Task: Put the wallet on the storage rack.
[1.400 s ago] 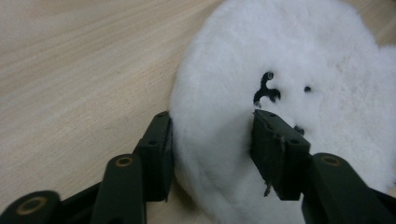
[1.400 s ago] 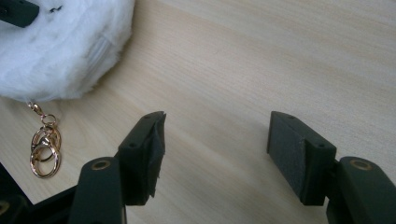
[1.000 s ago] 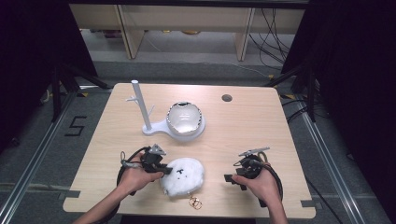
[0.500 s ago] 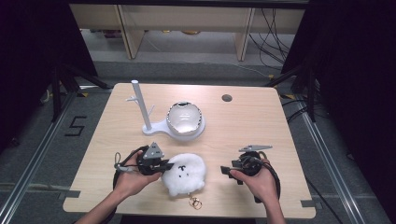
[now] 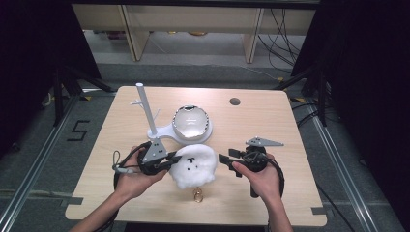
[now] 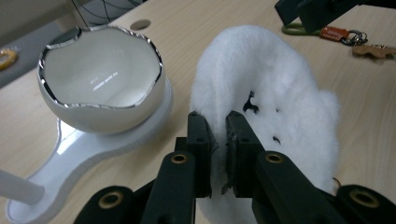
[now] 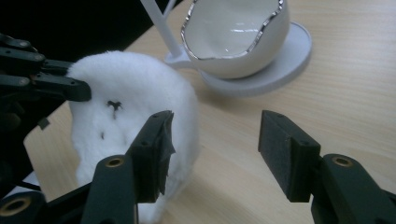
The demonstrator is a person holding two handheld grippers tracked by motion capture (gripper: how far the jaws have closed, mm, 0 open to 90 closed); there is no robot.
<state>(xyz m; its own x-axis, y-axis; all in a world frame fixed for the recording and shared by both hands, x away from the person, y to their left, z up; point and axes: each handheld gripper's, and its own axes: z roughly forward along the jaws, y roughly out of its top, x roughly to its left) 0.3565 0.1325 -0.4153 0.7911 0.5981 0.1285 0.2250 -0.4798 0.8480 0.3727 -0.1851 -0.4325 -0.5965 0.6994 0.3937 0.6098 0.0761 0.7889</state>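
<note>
Fingers of the left gripper are clamped on the edge of the white fluffy pouch, which hangs just in front of the egg-shaped bowl on its white stand. Jaws of the right gripper have just been closing but stand apart, with nothing between them, beside the pouch and not touching it. Below the pouch, farther from the bowl, a small gold ring lies on the table.

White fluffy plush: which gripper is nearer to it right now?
Left. The left gripper is shut on the edge of the white fluffy plush, lifting it. The right gripper is open beside the plush's other side, not gripping it.
</note>
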